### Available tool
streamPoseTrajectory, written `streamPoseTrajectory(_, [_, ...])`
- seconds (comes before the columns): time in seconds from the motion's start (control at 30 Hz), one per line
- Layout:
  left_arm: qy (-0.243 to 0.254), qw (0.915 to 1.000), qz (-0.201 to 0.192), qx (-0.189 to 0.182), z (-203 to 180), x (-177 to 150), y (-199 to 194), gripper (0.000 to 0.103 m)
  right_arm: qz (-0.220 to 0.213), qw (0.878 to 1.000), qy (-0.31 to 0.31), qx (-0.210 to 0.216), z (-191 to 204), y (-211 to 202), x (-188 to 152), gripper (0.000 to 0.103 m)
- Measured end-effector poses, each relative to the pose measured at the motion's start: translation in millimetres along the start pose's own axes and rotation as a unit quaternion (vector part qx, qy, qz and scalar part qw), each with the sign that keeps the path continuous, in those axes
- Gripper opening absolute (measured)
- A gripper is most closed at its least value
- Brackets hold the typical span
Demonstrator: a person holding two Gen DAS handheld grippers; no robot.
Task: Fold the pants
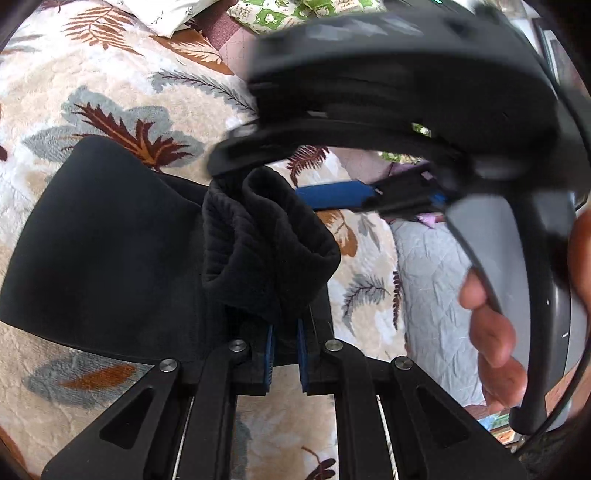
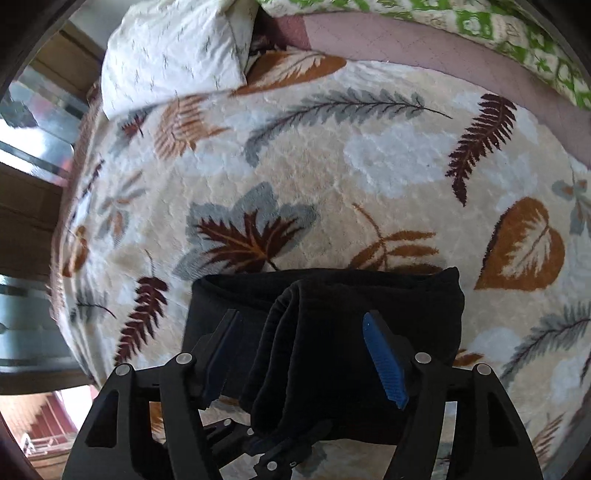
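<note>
The black pants (image 1: 110,258) lie folded on a leaf-patterned blanket (image 1: 110,110). My left gripper (image 1: 284,354) is shut on a bunched ribbed end of the pants (image 1: 266,243), held up between its blue pads. The right gripper (image 1: 369,199) shows blurred at the upper right of the left wrist view, with one blue pad near the bunched cloth. In the right wrist view the right gripper (image 2: 306,350) is open, its blue pads on either side of a raised fold of the pants (image 2: 325,332) without pinching it.
A white pillow (image 2: 173,55) and a green-patterned cushion (image 2: 498,26) lie at the far end of the bed. The bed's left edge (image 2: 70,206) drops off beside furniture. A grey quilt (image 1: 436,295) lies to the right. A hand (image 1: 491,332) holds the right gripper's handle.
</note>
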State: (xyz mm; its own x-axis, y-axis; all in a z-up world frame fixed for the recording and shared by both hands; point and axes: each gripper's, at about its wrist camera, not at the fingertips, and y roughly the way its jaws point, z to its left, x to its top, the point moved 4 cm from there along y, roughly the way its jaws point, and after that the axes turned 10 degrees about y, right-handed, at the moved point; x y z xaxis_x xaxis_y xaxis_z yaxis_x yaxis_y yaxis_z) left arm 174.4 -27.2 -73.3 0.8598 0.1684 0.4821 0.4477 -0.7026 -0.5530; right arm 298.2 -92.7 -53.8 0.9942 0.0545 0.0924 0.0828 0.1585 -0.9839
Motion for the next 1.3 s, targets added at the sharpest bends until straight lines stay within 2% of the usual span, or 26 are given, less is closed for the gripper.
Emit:
streamPoseTrajectory(0.1, [-0.007, 0.9999, -0.001, -0.009, 0.8, -2.5, 0.4, 0.008, 0.021, 0.997, -0.043, -0.062, 18.3, 15.8, -2.8, 0.069])
streamPoseTrajectory(0.17, [-0.010, 0.9999, 0.001, -0.012, 2.0, -4.1, 0.6, 0.008, 0.037, 0.991, -0.073, -0.110, 25.6, 27.5, -5.7, 0.068])
streamPoseTrajectory(0.23, [-0.018, 0.9997, 0.002, -0.017, 4.2, -3.7, 1.7, 0.008, 0.038, 0.986, -0.092, -0.137, 26.2, 31.1, -8.3, 0.061])
streamPoseTrajectory(0.27, [-0.022, 0.9995, 0.004, -0.021, 4.5, -3.9, 2.1, 0.008, 0.036, 0.984, -0.100, -0.143, 25.1, 30.5, -9.5, 0.049])
streamPoseTrajectory(0.33, [-0.022, 0.9995, 0.004, -0.024, 4.7, -3.4, 2.5, 0.008, 0.031, 0.985, -0.104, -0.137, 18.8, 25.3, -12.5, 0.040])
streamPoseTrajectory(0.4, [-0.019, 0.9995, 0.003, -0.024, 3.6, -2.7, 1.9, 0.008, 0.025, 0.983, -0.118, -0.142, 17.1, 22.1, -15.5, 0.024])
streamPoseTrajectory(0.43, [-0.017, 0.9995, 0.003, -0.025, 1.8, -2.8, 0.5, 0.008, 0.017, 0.982, -0.122, -0.141, 15.0, 18.7, -18.7, 0.022])
streamPoseTrajectory(0.5, [-0.018, 0.9995, 0.001, -0.025, 0.3, -3.0, -3.7, 0.008, 0.005, 0.983, -0.123, -0.133, 15.1, 13.3, -22.7, 0.018])
streamPoseTrajectory(0.63, [-0.021, 0.9995, -0.008, -0.022, 2.6, 1.3, -20.3, 0.008, -0.019, 0.987, -0.117, -0.108, 21.4, -1.1, -25.4, 0.017])
streamPoseTrajectory(0.87, [-0.034, 0.9990, -0.029, 0.006, 22.4, 3.5, -50.7, 0.008, -0.055, 0.990, -0.121, -0.055, 66.3, -21.6, -30.8, 0.017])
streamPoseTrajectory(1.13, [-0.086, 0.9953, -0.001, 0.044, 77.7, -6.7, -48.6, 0.008, -0.055, 0.993, -0.100, 0.011, 94.4, 15.4, -26.3, 0.018])
streamPoseTrajectory(1.23, [-0.104, 0.9938, 0.007, 0.038, 90.1, -10.0, -41.1, 0.008, -0.045, 0.996, -0.067, 0.044, 90.8, 34.8, -22.2, 0.024])
streamPoseTrajectory(1.3, [-0.107, 0.9937, 0.010, 0.033, 88.9, -10.7, -41.3, 0.008, -0.040, 0.996, -0.059, 0.054, 89.1, 42.5, -21.8, 0.031])
